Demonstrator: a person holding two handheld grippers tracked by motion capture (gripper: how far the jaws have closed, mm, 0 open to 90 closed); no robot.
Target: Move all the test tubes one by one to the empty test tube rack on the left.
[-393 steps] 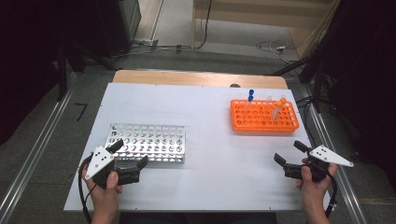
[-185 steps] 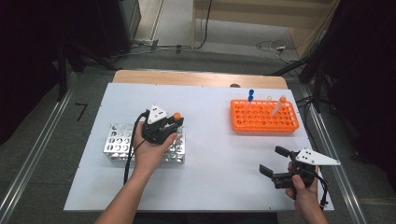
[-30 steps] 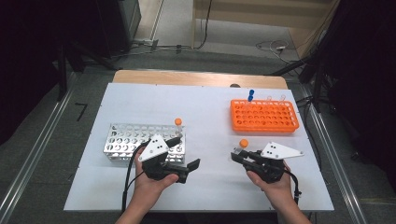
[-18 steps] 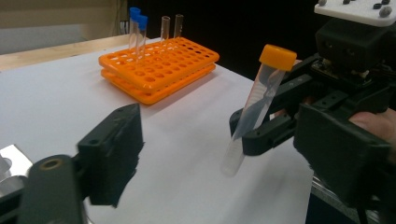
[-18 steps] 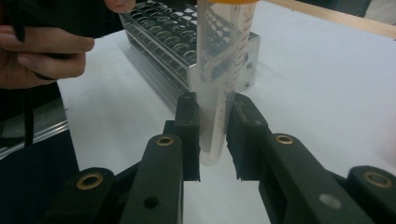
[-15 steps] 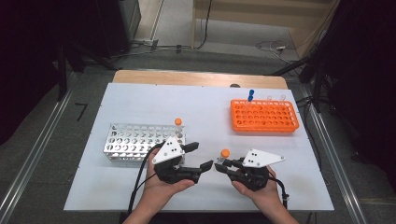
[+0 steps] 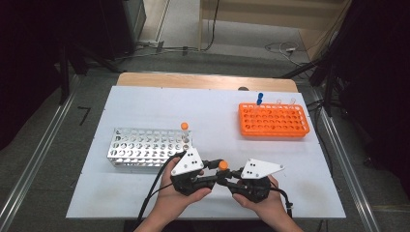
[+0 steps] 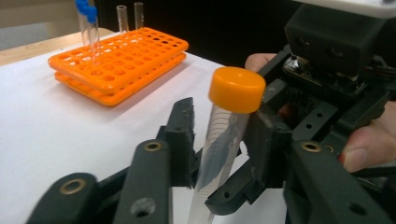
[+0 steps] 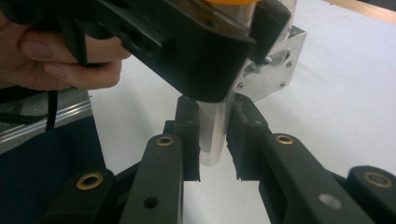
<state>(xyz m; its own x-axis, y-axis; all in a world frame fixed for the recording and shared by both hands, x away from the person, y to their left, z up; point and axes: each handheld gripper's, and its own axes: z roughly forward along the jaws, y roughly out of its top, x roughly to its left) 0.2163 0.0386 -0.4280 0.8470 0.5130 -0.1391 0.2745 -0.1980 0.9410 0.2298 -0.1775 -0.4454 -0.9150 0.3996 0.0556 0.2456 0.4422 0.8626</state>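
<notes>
A clear tube with an orange cap [image 7: 223,165] stands upright above the table's front middle, between the two grippers, which face each other. My right gripper [image 9: 212,140] is shut on the tube's [image 9: 213,133] lower part. From the other side my left gripper [image 8: 217,140] has just been closing on the same tube [image 8: 219,154]. Its pads now sit against the wall just under the cap. In the high view the left gripper [image 7: 216,174] and right gripper [image 7: 228,177] nearly touch at the tips.
A silver metal rack [image 7: 145,145] lies left of centre with one orange-capped tube [image 7: 184,126] at its right end. An orange rack [image 7: 273,121] stands at the back right with a blue-capped tube [image 7: 259,98] and two clear ones.
Both hands have drawn together toward the table's front middle. The right one brought the orange-capped tube leftward, and the left jaws went from wide open to closed around it.
</notes>
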